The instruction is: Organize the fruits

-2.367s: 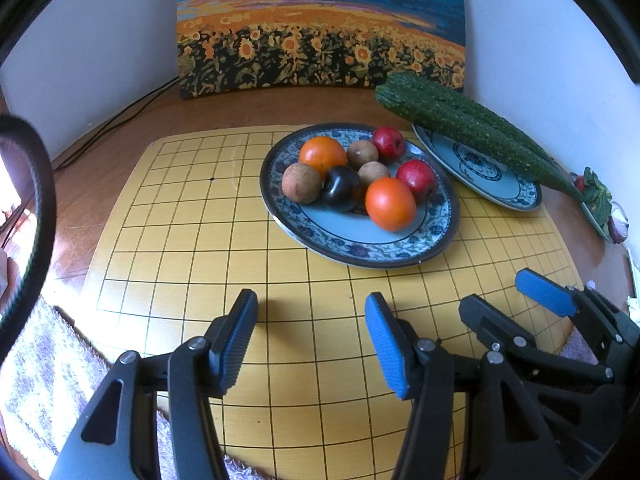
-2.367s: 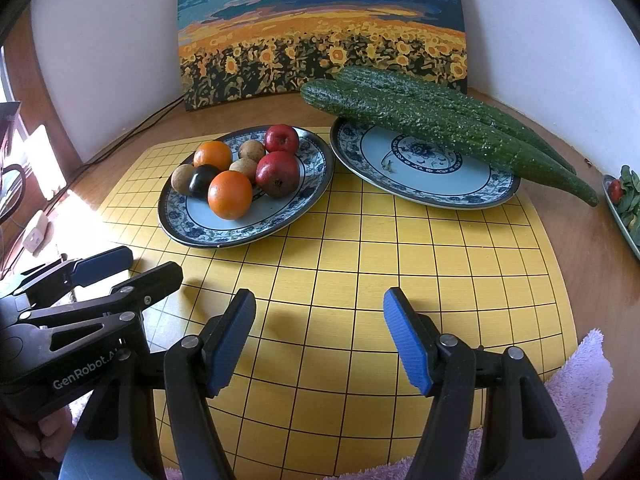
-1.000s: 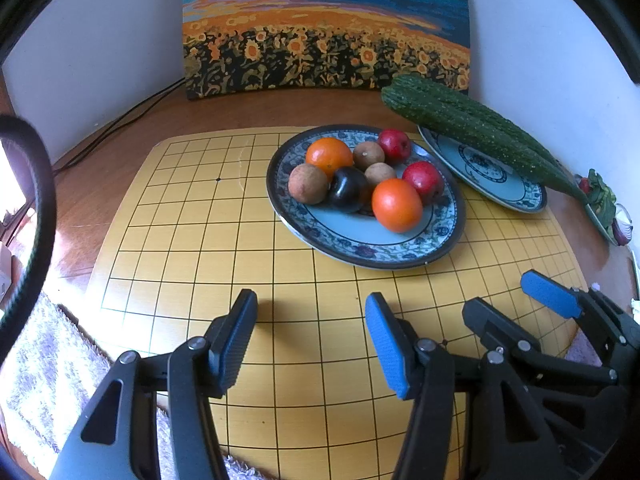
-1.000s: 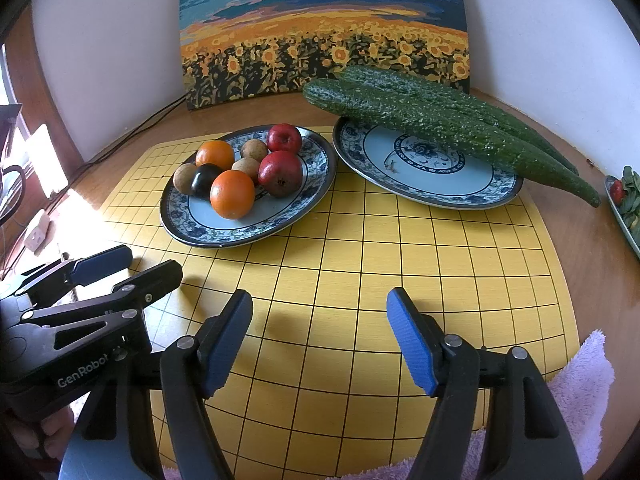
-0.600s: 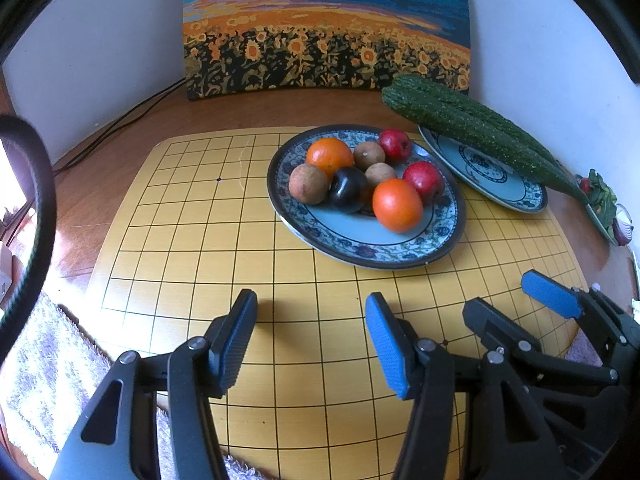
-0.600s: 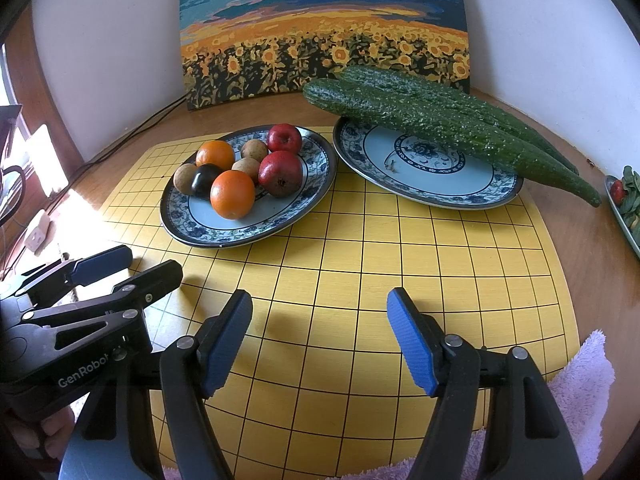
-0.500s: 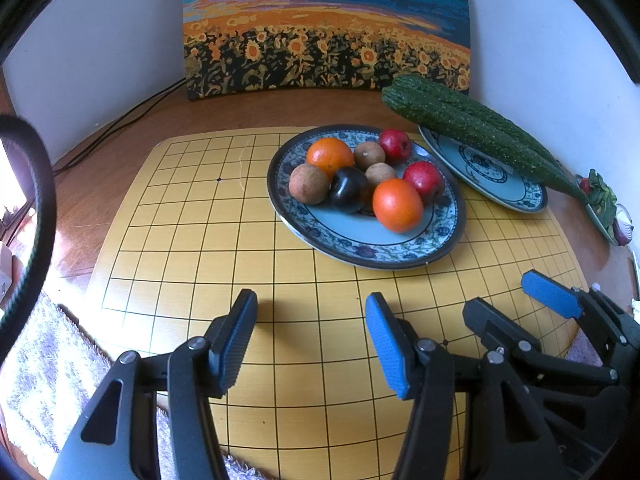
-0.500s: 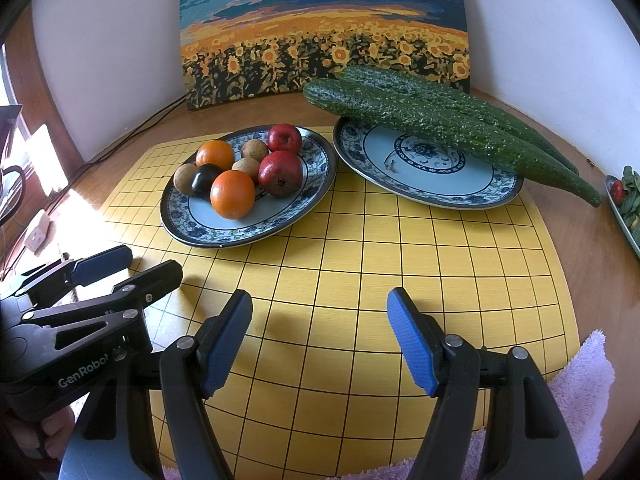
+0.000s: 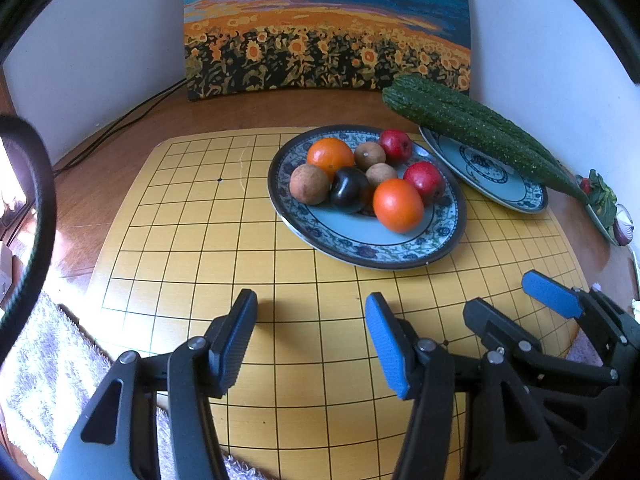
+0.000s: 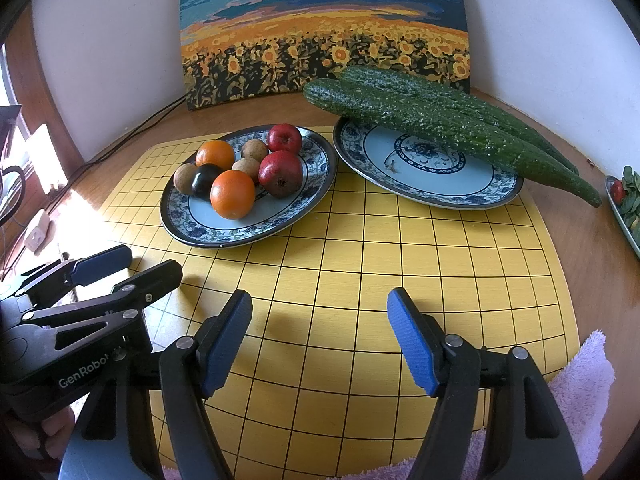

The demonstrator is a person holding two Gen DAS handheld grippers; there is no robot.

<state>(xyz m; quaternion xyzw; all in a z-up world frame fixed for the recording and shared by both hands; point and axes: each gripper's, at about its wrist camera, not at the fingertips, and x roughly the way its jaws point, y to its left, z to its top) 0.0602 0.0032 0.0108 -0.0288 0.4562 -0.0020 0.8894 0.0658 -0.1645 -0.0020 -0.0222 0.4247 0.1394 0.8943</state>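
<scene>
Oranges, red apples, brown fruits (image 10: 240, 178) heaped on patterned plate (image 10: 304, 196).

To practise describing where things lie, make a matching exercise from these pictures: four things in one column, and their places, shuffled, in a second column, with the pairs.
1. near orange
2. cucumbers
3. black fruit
4. painting

A. leaning on the wall
B. across the right plate's far rim
C. front of the left plate
D. left of the near orange

1-C, 2-B, 3-D, 4-A
</scene>
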